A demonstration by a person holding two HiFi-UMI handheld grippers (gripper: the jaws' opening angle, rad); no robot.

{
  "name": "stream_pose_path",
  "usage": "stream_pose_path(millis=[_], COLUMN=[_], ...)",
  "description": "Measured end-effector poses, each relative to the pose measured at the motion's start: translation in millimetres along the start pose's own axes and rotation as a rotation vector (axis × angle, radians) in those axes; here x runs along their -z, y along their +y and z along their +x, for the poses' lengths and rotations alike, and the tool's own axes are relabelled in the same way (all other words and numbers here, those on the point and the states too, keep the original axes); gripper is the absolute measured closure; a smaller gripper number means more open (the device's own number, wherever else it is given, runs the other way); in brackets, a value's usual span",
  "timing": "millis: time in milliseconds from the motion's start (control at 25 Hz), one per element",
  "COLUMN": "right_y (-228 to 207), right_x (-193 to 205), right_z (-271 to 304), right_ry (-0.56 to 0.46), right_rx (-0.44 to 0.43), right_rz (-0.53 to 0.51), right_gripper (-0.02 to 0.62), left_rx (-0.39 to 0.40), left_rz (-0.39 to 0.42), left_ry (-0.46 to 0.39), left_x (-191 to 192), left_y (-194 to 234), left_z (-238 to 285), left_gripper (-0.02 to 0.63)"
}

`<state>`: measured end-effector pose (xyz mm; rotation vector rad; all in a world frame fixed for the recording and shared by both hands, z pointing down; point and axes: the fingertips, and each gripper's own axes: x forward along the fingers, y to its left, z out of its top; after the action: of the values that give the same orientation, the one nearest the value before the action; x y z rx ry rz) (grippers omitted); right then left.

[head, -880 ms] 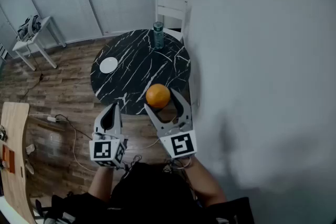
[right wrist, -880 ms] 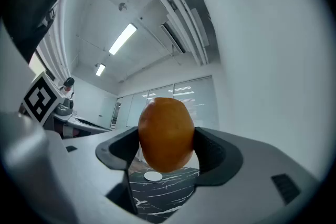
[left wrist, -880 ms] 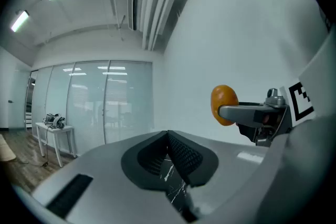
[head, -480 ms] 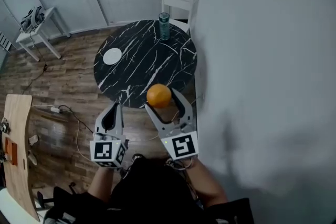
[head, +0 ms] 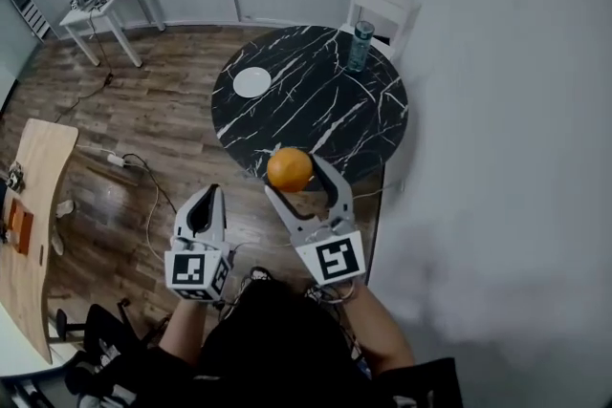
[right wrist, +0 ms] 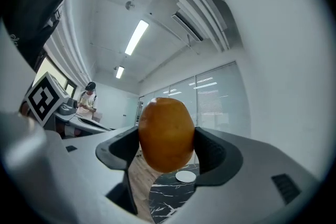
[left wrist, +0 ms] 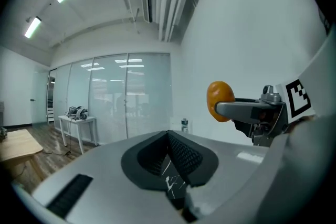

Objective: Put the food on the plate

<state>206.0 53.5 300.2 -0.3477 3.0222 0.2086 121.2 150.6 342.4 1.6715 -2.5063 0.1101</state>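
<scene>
My right gripper (head: 299, 173) is shut on an orange fruit (head: 290, 169), its jaws spread wide around it; in the right gripper view the orange (right wrist: 166, 135) fills the gap between the pads. My left gripper (head: 205, 198) is shut and holds nothing, level beside the right one. Both hang in the air near the front edge of a round black marble table (head: 316, 119). A small white plate (head: 252, 82) lies on the table's far left part, and shows as a plate (right wrist: 185, 177) below the orange. The left gripper view shows the orange (left wrist: 220, 100) at the right.
A green bottle (head: 360, 45) stands at the table's far right edge, with a white chair (head: 384, 5) behind it against the wall. A wooden desk (head: 29, 205) is at the left, a small white side table (head: 105, 0) far left, and cables (head: 134, 172) lie on the wooden floor.
The view has swung, so the table, plate and bottle now sit further right in the head view. Both grippers keep their places and the orange stays held.
</scene>
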Motion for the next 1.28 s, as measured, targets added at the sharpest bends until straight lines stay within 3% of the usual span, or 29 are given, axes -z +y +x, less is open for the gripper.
stream_pose_path(millis=[360,600,880,1000,1280], right_y=[59,91,106,109,94], right_x=[0,13,34,46,77], right_z=[74,105,133,148,197], right_ry=[-0.005,0.057,0.141,0.161,0.201], right_rx=[-0.097,-0.149,-0.185,-0.198,-0.195], right_rz=[-0.006,-0.057,-0.069,-0.061,-0.047], right_gripper=[0.276,0.276,0.276,0.276,0.276], left_rx=[-0.085,-0.026,-0.040,-0.039,0.046], left_rz=[-0.015,-0.037,-0.041,-0.058,-0.077], left_ry=[-0.030,0.022,0.075,0.094,0.131], left_x=[-2,16,36,46,54], left_y=[84,125,168,180,202], left_z=[-13,-24,-22,-14,29], left_gripper=[0.606,0.606,0.606,0.606,0.606])
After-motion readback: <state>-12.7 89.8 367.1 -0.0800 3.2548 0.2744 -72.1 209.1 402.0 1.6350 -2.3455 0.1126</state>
